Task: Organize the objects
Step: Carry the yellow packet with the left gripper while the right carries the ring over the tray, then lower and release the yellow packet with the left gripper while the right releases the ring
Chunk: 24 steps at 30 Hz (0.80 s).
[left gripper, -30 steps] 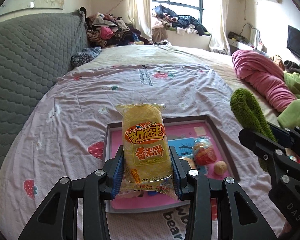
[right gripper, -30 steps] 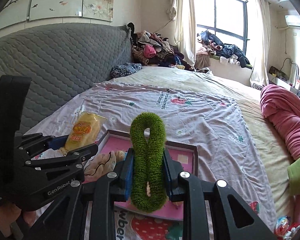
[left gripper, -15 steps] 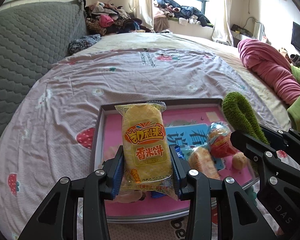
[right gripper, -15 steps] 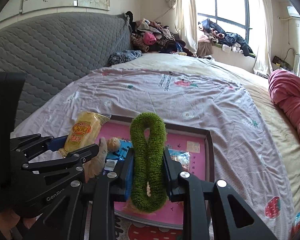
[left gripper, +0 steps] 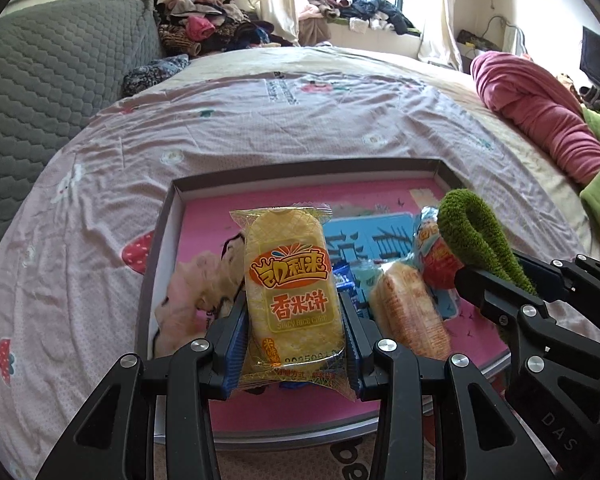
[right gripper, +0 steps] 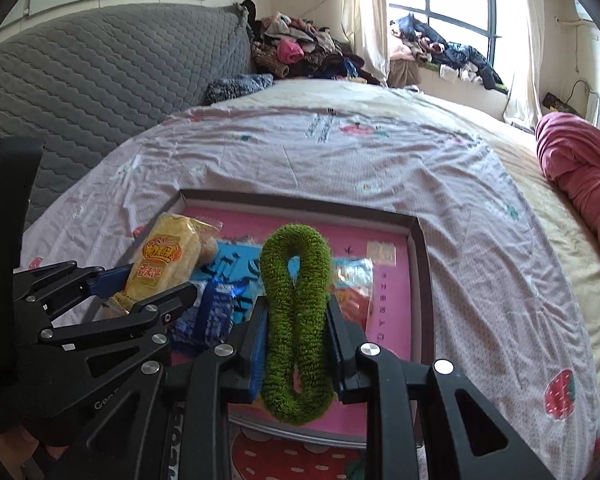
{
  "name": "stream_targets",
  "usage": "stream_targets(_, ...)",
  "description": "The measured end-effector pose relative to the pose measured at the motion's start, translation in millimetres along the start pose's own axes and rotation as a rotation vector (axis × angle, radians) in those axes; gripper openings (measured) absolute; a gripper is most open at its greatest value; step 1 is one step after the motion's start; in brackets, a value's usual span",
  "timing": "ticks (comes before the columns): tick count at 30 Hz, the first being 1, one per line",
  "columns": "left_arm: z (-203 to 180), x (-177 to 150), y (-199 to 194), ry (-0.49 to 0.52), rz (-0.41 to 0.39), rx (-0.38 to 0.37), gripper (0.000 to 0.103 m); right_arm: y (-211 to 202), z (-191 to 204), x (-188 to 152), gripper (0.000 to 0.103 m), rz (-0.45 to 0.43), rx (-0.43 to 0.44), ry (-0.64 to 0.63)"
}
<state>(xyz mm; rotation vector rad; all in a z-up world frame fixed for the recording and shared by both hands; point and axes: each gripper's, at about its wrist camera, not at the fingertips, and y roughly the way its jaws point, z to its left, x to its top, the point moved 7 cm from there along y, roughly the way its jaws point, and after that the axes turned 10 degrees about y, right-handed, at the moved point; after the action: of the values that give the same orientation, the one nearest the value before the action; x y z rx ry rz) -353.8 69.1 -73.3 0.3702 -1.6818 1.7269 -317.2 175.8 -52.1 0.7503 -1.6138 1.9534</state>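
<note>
Left gripper [left gripper: 296,320] clamped on yellow rice-cracker packet [left gripper: 294,292], right gripper [right gripper: 296,344] on green fuzzy loop [right gripper: 296,320], over pink tray [right gripper: 416,240].

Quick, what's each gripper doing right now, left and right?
Left gripper: closed on the yellow rice cracker packet.
Right gripper: closed on the green fuzzy loop.

Yellow rice-cracker packet [left gripper: 294,300] upright over pink-lined tray [left gripper: 300,170], green fuzzy loop [right gripper: 296,320] upright beside it
</note>
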Motion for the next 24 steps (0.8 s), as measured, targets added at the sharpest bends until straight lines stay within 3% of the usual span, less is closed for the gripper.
stream_targets(19, -7.8, -6.5, 15.9, 0.000, -0.004, 0.015, 0.045, 26.3, -6.7, -18.1, 0.030, 0.064, 0.002, 0.019)
stream_targets(24, -5.9, -7.2, 16.0, -0.006, 0.003, 0.012, 0.047, 26.0, -7.4, -18.7, 0.035, 0.069, 0.008, 0.029)
